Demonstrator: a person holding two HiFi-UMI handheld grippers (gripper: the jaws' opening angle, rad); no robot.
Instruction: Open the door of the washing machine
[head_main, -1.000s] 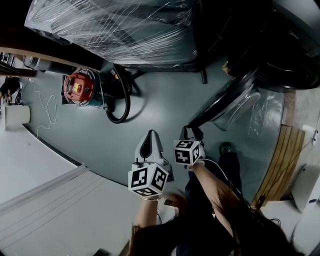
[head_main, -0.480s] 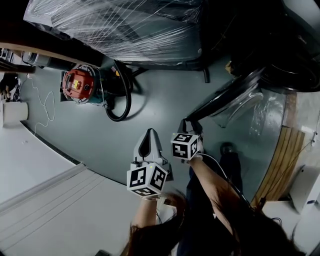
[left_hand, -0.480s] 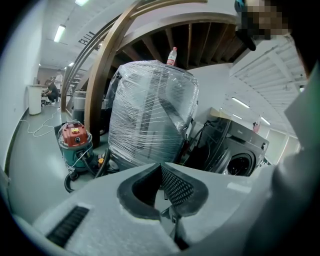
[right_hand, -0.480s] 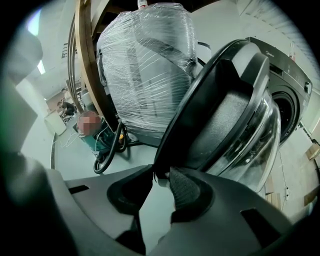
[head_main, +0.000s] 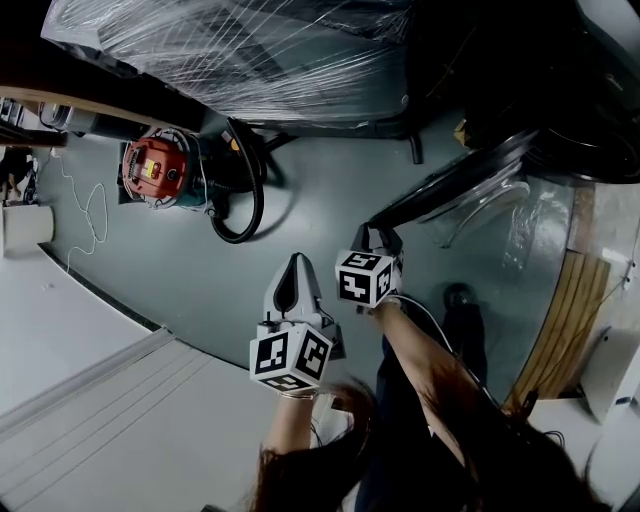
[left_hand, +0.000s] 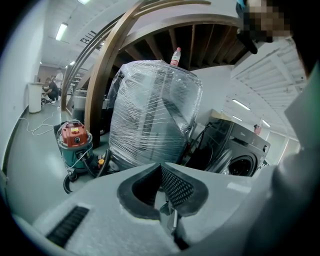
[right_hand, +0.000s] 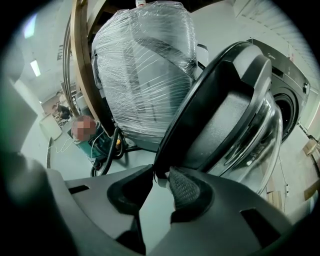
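door (right_hand: 220, 115) of washing machine (right_hand: 292, 95) stands swung well out, its glass bowl bulging on the inner side. right gripper (right_hand: 161, 175) clamped on the door's dark rim, one pad on each face of the edge. right forearm (head_main: 430, 350) stretched forward from the body, gripper tipped steeply down. left gripper (left_hand: 161, 167) pads pressed together, nothing between them. it hangs free just beside the right one, left forearm (head_main: 290, 430) bent, nose aimed toward film-wrapped load (left_hand: 150, 115) and red vacuum (left_hand: 74, 137).
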